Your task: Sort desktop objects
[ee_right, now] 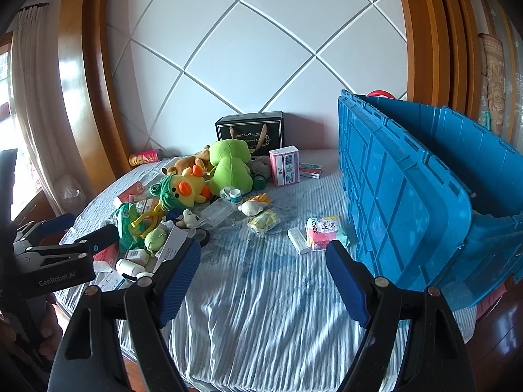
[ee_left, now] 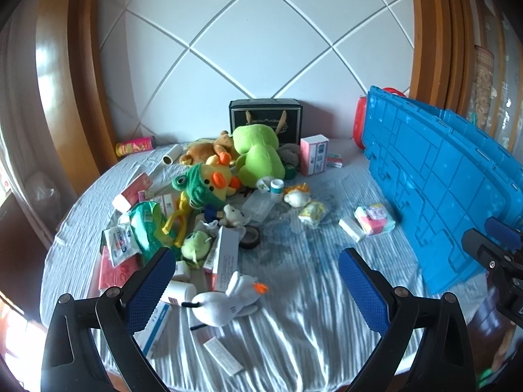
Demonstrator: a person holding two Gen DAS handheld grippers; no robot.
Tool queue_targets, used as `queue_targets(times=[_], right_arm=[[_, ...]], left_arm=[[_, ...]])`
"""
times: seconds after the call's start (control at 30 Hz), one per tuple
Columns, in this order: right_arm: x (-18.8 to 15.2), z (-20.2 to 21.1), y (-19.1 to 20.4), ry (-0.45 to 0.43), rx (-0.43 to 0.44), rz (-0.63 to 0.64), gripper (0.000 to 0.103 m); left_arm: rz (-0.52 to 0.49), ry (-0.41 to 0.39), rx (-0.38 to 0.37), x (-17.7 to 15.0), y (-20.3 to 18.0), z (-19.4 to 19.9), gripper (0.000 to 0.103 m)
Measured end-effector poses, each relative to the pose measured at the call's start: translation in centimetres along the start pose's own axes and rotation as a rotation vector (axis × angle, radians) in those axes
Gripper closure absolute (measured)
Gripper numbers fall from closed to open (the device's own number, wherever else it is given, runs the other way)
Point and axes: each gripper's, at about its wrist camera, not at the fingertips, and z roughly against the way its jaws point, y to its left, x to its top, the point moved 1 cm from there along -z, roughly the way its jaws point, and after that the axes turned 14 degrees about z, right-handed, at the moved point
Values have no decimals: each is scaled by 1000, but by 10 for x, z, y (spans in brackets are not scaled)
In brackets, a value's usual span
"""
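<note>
A round table with a pale blue striped cloth (ee_left: 294, 294) holds a heap of toys and packets. My left gripper (ee_left: 258, 281) is open and empty above the cloth, with a white goose plush (ee_left: 225, 300) just inside its left finger. My right gripper (ee_right: 263, 274) is open and empty above bare cloth (ee_right: 261, 294). A green frog plush (ee_left: 258, 156) and a yellow duck plush (ee_left: 212, 183) lie at the back. A pink tissue pack (ee_right: 322, 232) and a small white box (ee_right: 299, 241) lie beyond the right gripper. A blue plastic crate (ee_right: 408, 196) stands at the right.
A black gift box (ee_left: 266, 114) stands against the white tiled wall. A pink box (ee_left: 313, 155), a red canister (ee_left: 135, 147), a tape roll (ee_left: 250, 236), a green packet (ee_left: 147, 225) and several small boxes lie among the toys. The table edge runs close in front.
</note>
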Motion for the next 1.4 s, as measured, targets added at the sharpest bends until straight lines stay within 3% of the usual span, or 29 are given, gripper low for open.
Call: queue_targets(times=[0.17,0.4,0.7,0.87,1.1,1.4], right_arm=[[3,-24,18,25,-1,9,24],[10,-68,46,81,12,16,24],[16,-149,97,172,89,-17,24],[2,-181,117,236,90,-25,24],[-9,-211,89,303,49,-99,24],[-9,-261,44,329,75,-100,24]], left_arm=[[57,-1,23,2,32,-18,2],[14,10,64,9,98,-59,2],[-27,106,98,16,191,-121,2],[-73,181,40,15,181,-155,2],[-154,283,-94,0,113,-194,2],[-194,407,-89,-26,48,-255,2]])
